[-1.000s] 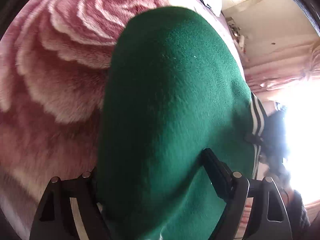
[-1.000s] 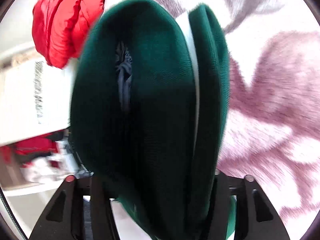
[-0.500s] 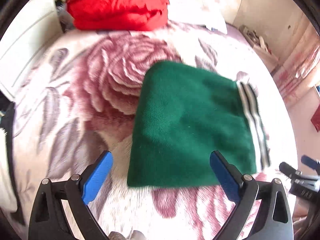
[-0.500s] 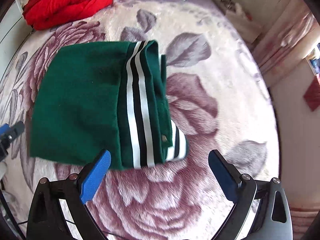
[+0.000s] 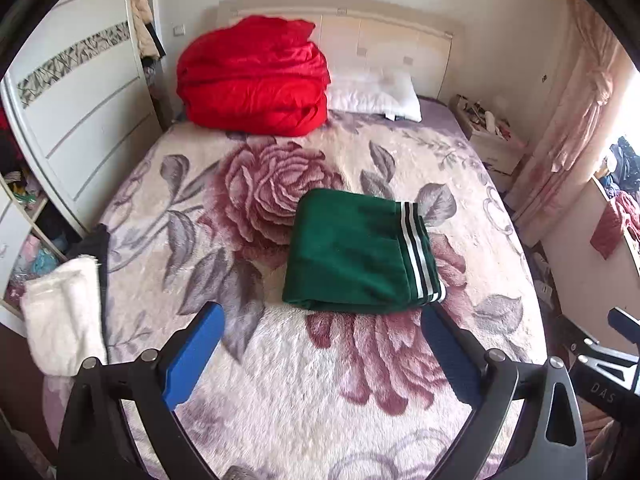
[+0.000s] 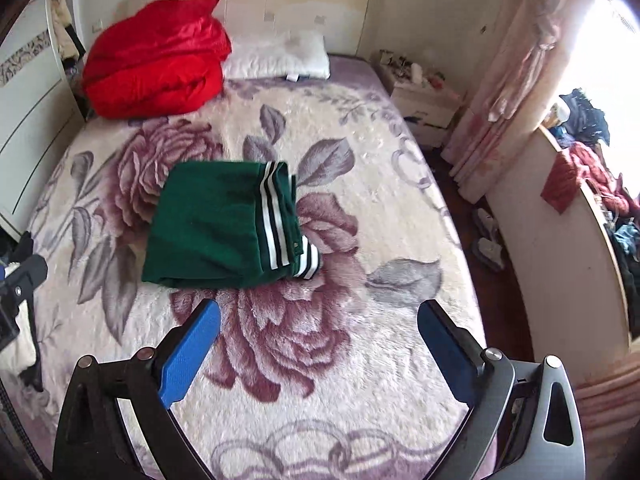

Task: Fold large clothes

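A green garment (image 5: 352, 248) with white and black striped trim lies folded into a compact rectangle on the flowered bedspread (image 5: 280, 380); in the right wrist view the green garment (image 6: 216, 224) sits left of centre on the bedspread (image 6: 320, 360). My left gripper (image 5: 320, 328) hangs open high above the bed, its blue pads (image 5: 192, 356) wide apart with nothing between them. My right gripper (image 6: 319, 324) is likewise open and empty, well back from the garment. Each gripper shows at the edge of the other's view.
A red quilt (image 5: 252, 80) and a white pillow (image 5: 372, 92) lie at the headboard. White and dark clothes (image 5: 68, 312) rest at the bed's left edge. A wardrobe (image 5: 72, 112) stands left; a nightstand (image 5: 492, 136), pink curtain (image 5: 572, 120) and cluttered sill stand right.
Both grippers let go of the green garment, opened wide and rose back from it. The garment now lies folded on the bed, and the whole room has come into view.
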`<state>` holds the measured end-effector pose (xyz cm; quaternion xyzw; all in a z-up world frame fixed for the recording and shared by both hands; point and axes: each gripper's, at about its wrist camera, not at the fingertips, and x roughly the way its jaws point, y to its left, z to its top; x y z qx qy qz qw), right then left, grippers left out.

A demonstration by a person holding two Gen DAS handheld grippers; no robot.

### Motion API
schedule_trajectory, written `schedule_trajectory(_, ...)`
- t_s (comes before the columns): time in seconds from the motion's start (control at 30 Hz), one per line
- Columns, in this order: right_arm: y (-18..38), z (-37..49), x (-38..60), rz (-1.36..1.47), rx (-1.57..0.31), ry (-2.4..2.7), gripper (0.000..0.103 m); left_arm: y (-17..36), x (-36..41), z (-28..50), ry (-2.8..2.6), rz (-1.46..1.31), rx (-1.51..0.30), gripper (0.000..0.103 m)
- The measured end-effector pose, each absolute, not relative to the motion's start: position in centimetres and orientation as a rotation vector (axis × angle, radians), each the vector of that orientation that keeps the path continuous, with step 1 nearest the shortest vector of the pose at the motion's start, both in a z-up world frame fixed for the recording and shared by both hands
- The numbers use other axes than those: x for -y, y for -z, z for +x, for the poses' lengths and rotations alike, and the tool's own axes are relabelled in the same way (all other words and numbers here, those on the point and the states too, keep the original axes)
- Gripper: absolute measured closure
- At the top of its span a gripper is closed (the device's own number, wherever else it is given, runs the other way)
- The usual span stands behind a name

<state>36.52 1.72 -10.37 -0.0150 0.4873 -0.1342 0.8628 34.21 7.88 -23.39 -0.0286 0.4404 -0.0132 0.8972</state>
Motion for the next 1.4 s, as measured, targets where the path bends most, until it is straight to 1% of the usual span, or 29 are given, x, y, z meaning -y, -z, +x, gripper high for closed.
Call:
schedule_trajectory(0.17,2.0,29.2,-2.5,-0.042,-0.943,0.263,0.003,17.6,-6.9,28.2,0.017,-0.039,-0.853,0.003)
schedule_trajectory(0.33,-4.9,22.6,-2.7,-0.049,-0.856,0.257,0.003,12.7,-6.0,22.7,0.018,-0.043,-0.797,0.003)
schedule_trajectory(0.47,-9.3,17.9,-2.6,-0.046,-0.807,0.256,0.003,9.9,-5.4,19.6,0.033,-0.045,-0.76,0.003)
schedule_trajectory(0.63,-13.3,13.3,-2.7,-0.046,-0.752,0.262,0.003,7.6,-4.8,16.8,0.054,-0.04,-0.722,0.003)
schedule_trajectory(0.93,-17.0,9.0,-2.3,-0.043,-0.69,0.272,0.003,6.1,-4.8,14.3,0.041,-0.04,-0.669,0.003)
schedule_trajectory(1.4,-18.4,6.5,-2.2,-0.048,-0.657,0.239,0.0,5.1,-4.8,12.4,0.003,-0.025,-0.633,0.001)
